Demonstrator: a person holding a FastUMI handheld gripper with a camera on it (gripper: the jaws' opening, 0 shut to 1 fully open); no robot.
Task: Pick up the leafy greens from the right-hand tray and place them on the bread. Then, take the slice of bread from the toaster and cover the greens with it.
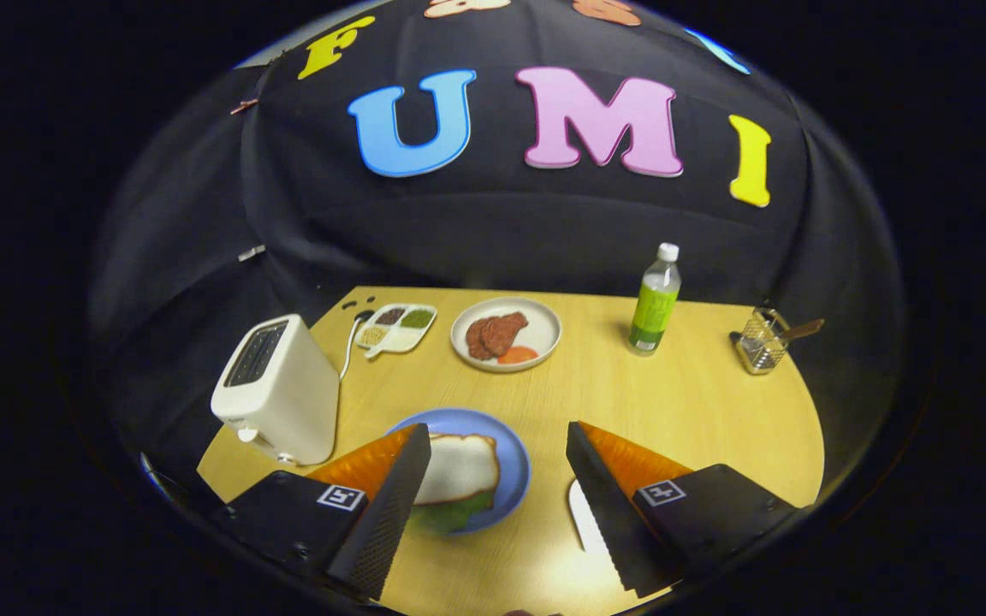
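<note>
The gripper (497, 479) sat nearest the camera, above the table (681, 428), its fingers spread wide and holding nothing. Between and just ahead of them lay the blue plate (510, 445), partly hidden behind the left finger. On the plate a bread slice (459, 466) rested on top of the greens (450, 515), a leaf edge showing at the near side. This stacking suggested that both parts of the task were complete: greens laid first, then covered. The open fingers fitted a release, with nothing left to carry.

A pale tray edge (580, 513) showed beside the right finger; whether any greens were left on it could not be determined.

The toaster (275, 389) stood just left of the plate, near enough for a short transfer. Whether its slots held a slice could not be told. Beyond the fingers were a plate of meat (506, 334), a divided dish (396, 327), a bottle (655, 301) and a wire holder (763, 342), all well apart from the work area.
</note>
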